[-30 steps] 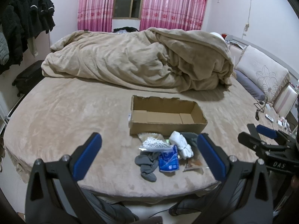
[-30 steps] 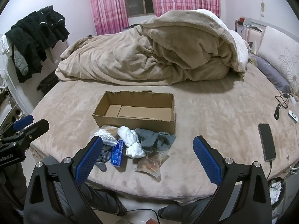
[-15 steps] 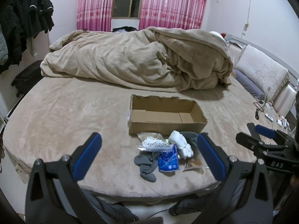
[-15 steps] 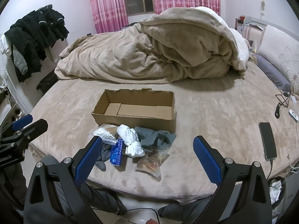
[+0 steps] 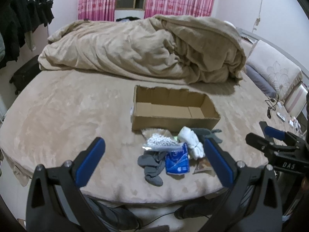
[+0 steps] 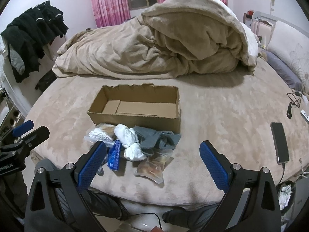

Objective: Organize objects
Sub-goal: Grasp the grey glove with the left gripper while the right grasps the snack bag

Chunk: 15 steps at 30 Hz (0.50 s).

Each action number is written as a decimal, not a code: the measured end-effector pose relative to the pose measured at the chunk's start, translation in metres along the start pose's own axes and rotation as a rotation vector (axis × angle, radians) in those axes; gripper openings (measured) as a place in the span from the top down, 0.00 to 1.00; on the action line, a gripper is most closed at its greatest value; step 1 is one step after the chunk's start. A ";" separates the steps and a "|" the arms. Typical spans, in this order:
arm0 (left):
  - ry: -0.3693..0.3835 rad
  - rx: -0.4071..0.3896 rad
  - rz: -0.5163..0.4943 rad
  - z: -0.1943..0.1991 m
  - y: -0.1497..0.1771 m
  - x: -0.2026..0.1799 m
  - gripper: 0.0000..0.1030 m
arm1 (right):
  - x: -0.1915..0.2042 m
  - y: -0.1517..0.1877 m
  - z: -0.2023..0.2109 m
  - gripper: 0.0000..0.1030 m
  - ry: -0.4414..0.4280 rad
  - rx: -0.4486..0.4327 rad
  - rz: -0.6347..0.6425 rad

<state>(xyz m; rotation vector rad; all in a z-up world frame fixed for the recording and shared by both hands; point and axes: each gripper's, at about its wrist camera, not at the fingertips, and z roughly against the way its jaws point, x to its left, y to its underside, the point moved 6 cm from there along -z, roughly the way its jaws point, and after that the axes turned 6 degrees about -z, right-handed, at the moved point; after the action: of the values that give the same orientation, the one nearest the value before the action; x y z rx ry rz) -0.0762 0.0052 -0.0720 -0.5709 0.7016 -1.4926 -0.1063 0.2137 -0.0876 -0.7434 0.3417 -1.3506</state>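
Observation:
An empty open cardboard box (image 5: 174, 114) (image 6: 135, 106) sits on the tan bed. In front of it lies a small pile: a bag of white beads (image 5: 159, 142) (image 6: 99, 134), white socks (image 5: 193, 143) (image 6: 129, 141), grey socks (image 5: 152, 164) (image 6: 158, 138), a blue packet (image 5: 177, 162) (image 6: 114, 155) and a clear bag with brown contents (image 6: 154, 166). My left gripper (image 5: 154, 162) is open and empty, held off the bed's near edge before the pile. My right gripper (image 6: 152, 164) is open and empty too, likewise short of the pile.
A heaped tan duvet (image 5: 146, 52) (image 6: 164, 44) fills the far half of the bed. A phone on a cable (image 6: 280, 143) lies at the right edge. Pillows (image 5: 274, 73) lie at the right. Dark clothes (image 6: 30, 40) hang at the left.
Both views have shifted slightly, the left one drifting a little toward the pile. Both grippers stay open and nothing on the bed has moved.

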 end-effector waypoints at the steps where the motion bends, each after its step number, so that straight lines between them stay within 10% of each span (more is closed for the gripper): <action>1: 0.004 0.010 -0.001 -0.005 0.002 0.000 0.01 | -0.002 0.001 -0.004 0.04 0.002 0.010 -0.002; 15: 0.011 0.225 -0.018 -0.107 0.060 0.001 0.05 | -0.041 0.042 -0.086 0.04 0.041 0.186 -0.065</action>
<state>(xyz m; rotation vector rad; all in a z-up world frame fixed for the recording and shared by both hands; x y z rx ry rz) -0.1123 0.0140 -0.1887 -0.3977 0.5290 -1.5679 -0.1371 0.2304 -0.1853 -0.5771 0.2221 -1.4392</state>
